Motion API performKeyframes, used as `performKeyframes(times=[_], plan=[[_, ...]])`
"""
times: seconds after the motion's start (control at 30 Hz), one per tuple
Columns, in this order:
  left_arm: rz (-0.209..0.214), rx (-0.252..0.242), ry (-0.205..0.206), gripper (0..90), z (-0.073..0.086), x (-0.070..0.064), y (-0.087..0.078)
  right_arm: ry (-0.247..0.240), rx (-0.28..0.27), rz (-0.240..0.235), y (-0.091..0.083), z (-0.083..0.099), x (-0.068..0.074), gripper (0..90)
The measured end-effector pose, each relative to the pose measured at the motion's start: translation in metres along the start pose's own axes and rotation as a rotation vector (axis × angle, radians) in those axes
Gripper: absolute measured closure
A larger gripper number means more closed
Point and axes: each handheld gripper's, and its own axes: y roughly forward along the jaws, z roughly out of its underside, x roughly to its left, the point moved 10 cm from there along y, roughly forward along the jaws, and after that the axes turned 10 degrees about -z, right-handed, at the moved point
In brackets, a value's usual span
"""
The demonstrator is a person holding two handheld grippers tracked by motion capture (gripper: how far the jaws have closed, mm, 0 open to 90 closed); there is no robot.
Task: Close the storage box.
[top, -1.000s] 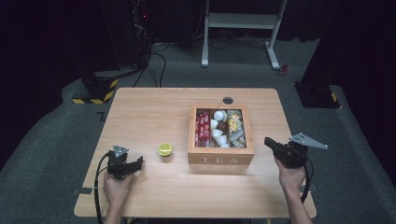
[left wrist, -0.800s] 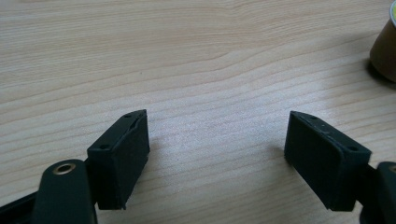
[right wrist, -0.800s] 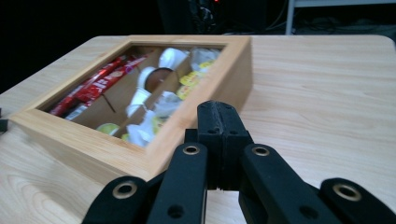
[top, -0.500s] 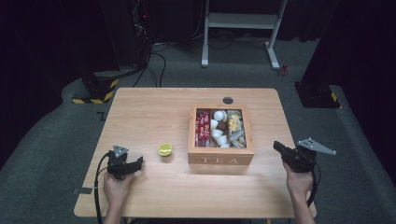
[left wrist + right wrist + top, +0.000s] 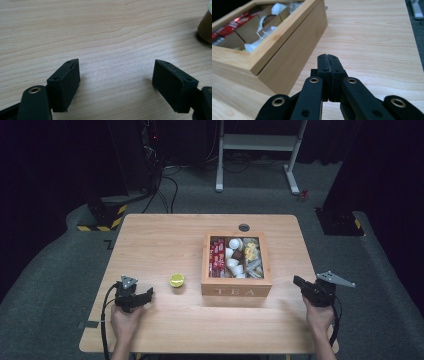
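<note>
Wooden tea box, lime-yellow cup, both untouched

Left gripper (image 5: 146, 296) near the surface's front-left corner, jaws spread, empty. Cup (image 5: 176, 280) lies just beyond them toward the tea box (image 5: 236, 288). Right gripper (image 5: 328, 62), front-right, jaws clenched on nothing. Left hand nearer.

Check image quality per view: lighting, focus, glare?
High view: table evenly lit, surroundings dark, tea box soft. Left gripper view: sharp wood grain, faint sheen between open jaws. Right gripper view: shut jaws sharp, glare on the box lid's pane.
</note>
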Motion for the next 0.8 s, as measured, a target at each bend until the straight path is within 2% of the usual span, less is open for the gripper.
performKeyframes(times=[0.2, 0.37, 0.47, 0.8], plan=[[0.000, 0.000, 0.000, 22.6, 0.000, 0.000, 0.000, 0.003, 0.047, 0.005, 0.015, 0.013, 0.000, 89.4], [0.000, 0.000, 0.000, 22.6, 0.000, 0.000, 0.000, -0.012, 0.093, 0.040, 0.027, 0.022, -0.003, 89.5], [0.000, 0.000, -0.001, 22.6, 0.000, 0.000, 0.000, 0.001, 0.091, 0.033, 0.032, 0.023, -0.003, 89.5], [0.000, 0.000, 0.000, 22.5, 0.000, 0.000, 0.000, -0.023, 0.137, 0.072, 0.046, 0.031, -0.007, 88.3]])
